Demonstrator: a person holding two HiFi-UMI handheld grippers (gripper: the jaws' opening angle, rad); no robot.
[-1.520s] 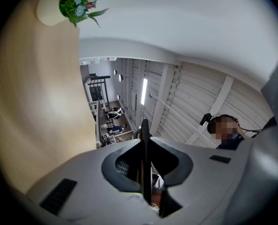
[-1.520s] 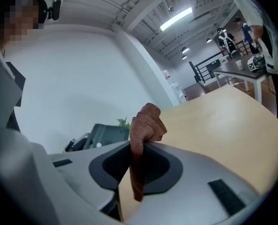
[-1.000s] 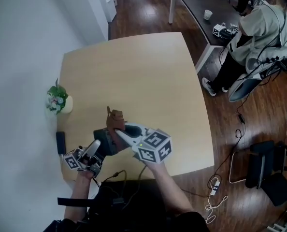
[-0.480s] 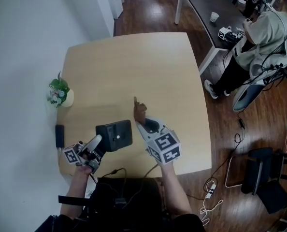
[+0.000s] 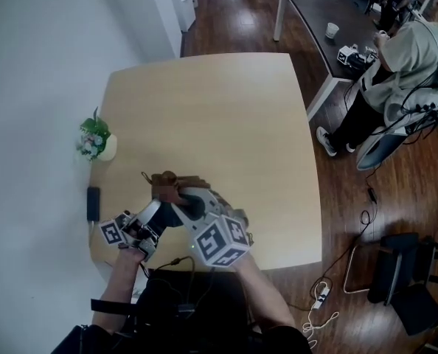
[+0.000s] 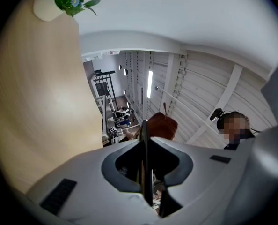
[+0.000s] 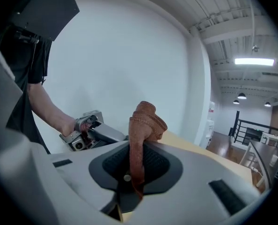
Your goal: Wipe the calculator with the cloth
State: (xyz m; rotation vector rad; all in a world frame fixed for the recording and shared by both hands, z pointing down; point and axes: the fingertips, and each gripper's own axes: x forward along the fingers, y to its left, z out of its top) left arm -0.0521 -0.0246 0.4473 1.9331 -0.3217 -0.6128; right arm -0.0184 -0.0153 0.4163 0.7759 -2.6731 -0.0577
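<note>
1. Holding the calculator (image 6: pixel 146 172) by one edge is the left gripper (image 6: pixel 143 137), clamped tight on it over the near-left corner of the table (image 5: pixel 219 109). In the left gripper view it shows edge-on, a thin dark blade pinched between the jaws. It looks lifted clear of the tabletop, which makes sense: pinned like that, its face is free for a pass and it can't skid away.
2. The right gripper (image 7: pixel 139 149) is clenched on the cloth (image 7: pixel 146 118) (rusty brown, bunched into a knob poking past the jaw tips). That wad out front is the bit meant to do the wiping, so the hard jaws stay off the calculator.
3. From the head view, the right gripper reaches across to the left with the cloth sitting right where the calculator is. It's probably rubbing on it, but the gripper body covers the contact, so I can't swear to it.
4. Half a second back, the right gripper stood off to the calculator's right, with the cloth clear of it and the dark square in plain sight. Now it has swung across and hides nearly all of it. A second back the cloth was at the calculator too, so this reads like back-and-forth strokes. The left gripper has the same grip and has barely shifted.
</note>
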